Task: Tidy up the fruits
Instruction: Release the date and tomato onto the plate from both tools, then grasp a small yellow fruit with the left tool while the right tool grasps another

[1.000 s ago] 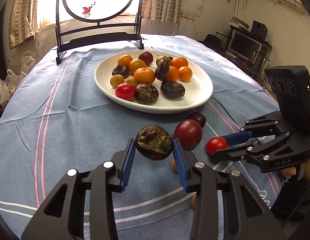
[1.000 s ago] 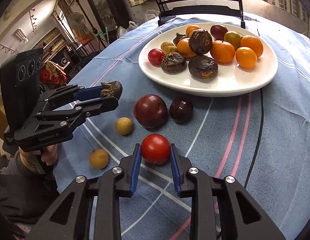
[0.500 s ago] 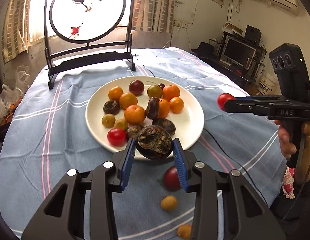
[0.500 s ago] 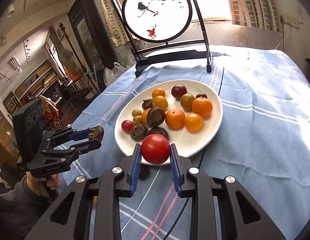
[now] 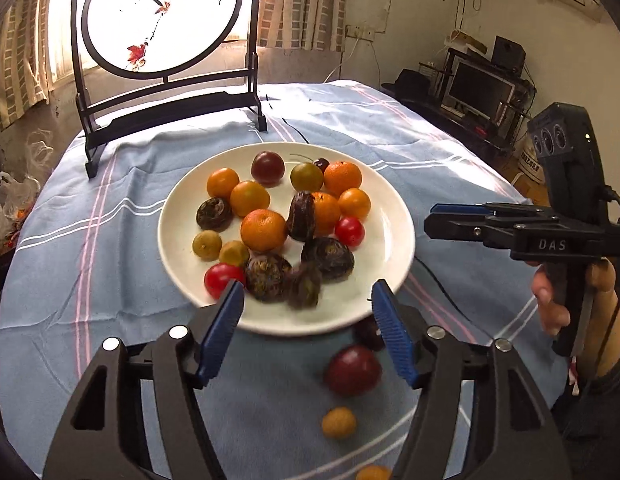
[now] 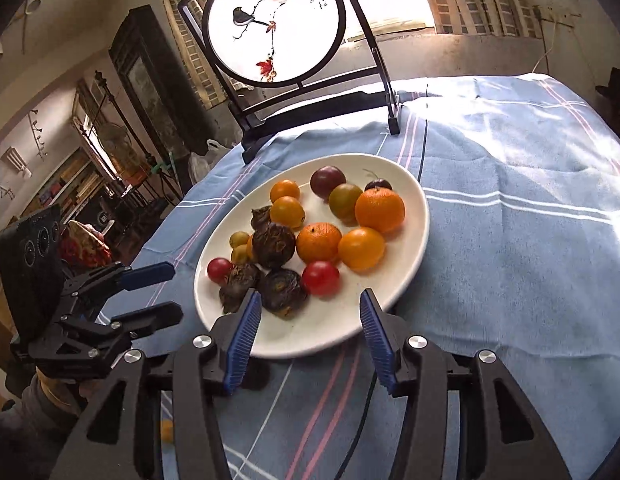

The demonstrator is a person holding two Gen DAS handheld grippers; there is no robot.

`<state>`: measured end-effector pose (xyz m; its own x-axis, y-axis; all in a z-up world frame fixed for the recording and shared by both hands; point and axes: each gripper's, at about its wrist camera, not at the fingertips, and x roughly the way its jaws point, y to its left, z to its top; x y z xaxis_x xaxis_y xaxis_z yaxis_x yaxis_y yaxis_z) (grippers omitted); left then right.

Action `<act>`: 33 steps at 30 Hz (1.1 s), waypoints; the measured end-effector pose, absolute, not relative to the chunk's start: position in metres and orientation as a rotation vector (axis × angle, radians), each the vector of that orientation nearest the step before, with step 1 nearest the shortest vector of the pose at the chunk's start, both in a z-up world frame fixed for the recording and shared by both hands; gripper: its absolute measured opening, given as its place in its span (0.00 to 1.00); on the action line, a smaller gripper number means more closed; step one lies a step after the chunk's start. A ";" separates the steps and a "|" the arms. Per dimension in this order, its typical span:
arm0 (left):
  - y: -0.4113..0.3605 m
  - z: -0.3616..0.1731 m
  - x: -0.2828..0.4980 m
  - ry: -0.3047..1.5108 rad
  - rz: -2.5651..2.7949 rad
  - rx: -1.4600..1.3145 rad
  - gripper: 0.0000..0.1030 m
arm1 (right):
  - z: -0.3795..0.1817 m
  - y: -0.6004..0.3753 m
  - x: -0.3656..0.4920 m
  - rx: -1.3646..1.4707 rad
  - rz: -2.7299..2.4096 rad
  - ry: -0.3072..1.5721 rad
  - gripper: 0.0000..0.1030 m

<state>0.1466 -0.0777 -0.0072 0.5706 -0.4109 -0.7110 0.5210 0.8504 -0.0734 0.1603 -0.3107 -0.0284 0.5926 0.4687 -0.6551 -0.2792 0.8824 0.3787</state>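
- The left claw (image 5: 308, 318) is spread wide with nothing between its blue pads, hovering over the near rim of the white plate (image 5: 393, 216).
- The right claw (image 6: 308, 332) is likewise spread and empty, at the near rim of the plate from its own side.
- Most fruit sits on the plate: oranges, dark wrinkled fruits, two small red tomatoes and small yellow-green ones.
- Loose fruit remains on the blue-clothed surface (image 5: 110, 320) short of the plate's near rim: a dark red plum (image 5: 353, 370), a small yellow fruit (image 5: 338, 422), and another yellow one (image 5: 373, 473) at the picture's bottom edge.
- A darker round fruit (image 5: 367, 332) seems to lie against the plate's near rim beside the left claw's right pad, though blur makes this uncertain.
- The plum lies below the left claw, toward the holder from the plate and a little right; roundish, it has no long axis to align.
- Judged from both views, the left claw is nearer the plum; the right-hand view shows only a yellow fruit (image 6: 166, 430).
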 end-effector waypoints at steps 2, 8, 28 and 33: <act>-0.072 -0.011 0.119 0.798 -0.552 0.195 0.63 | -0.037 -0.309 0.143 0.242 0.444 0.841 0.50; -0.068 -0.037 0.050 0.841 -0.585 0.253 0.63 | -0.054 -0.299 0.110 0.227 0.472 0.869 0.50; -0.022 -0.039 0.048 0.817 -0.477 0.103 0.24 | -0.050 -0.207 0.087 -0.024 0.631 0.904 0.50; -0.006 -0.035 0.051 0.807 -0.443 0.102 0.24 | -0.057 -0.172 0.097 -0.069 0.653 0.945 0.46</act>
<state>0.0512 -0.0060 -0.0349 0.6059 -0.3437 -0.7175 0.4202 0.9040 -0.0782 0.0968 -0.1721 -0.0570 0.4098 0.4894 -0.7698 -0.5475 0.8070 0.2216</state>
